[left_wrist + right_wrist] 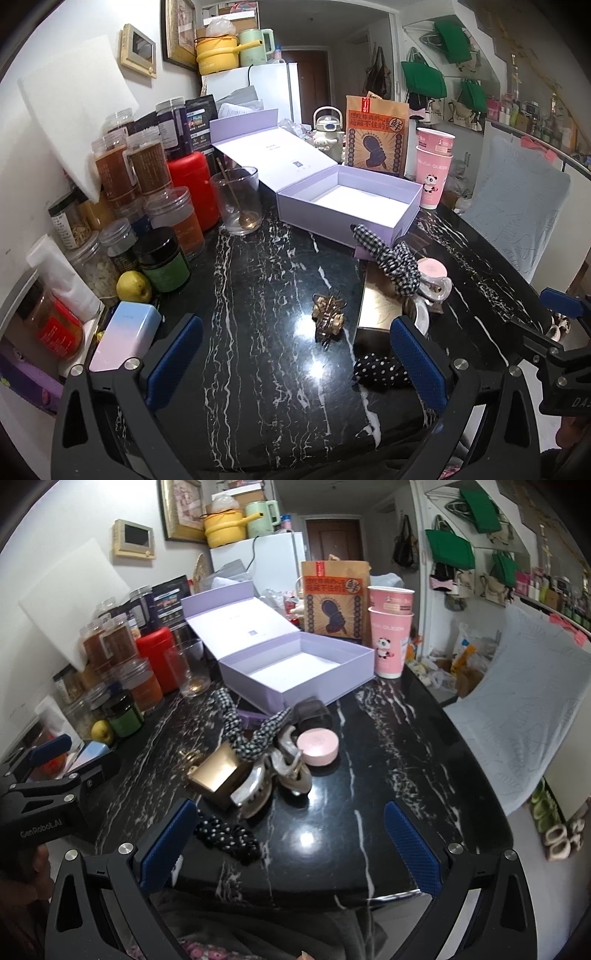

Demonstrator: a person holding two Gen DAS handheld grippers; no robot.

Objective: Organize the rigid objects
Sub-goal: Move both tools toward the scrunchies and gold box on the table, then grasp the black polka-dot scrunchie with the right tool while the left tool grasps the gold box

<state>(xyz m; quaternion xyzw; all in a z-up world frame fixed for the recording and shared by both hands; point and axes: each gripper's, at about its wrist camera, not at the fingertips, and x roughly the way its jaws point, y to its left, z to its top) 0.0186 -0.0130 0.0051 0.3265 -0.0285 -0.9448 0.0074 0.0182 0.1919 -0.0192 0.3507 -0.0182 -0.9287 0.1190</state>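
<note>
Grippers: left (293, 365) and right (291, 843) both wide, empty. Gold clip (328, 320) looks light, stiff, slippery (thin prongs); grasp across body. Box (369, 218) open.

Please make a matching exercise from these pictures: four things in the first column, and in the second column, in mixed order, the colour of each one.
Things:
1. open box
2. paper cups
3. small hair claw
4. round fruit

Colours:
A. yellow
B. gold
C. lilac
D. pink

Pairs: 1-C, 2-D, 3-B, 4-A.
</note>
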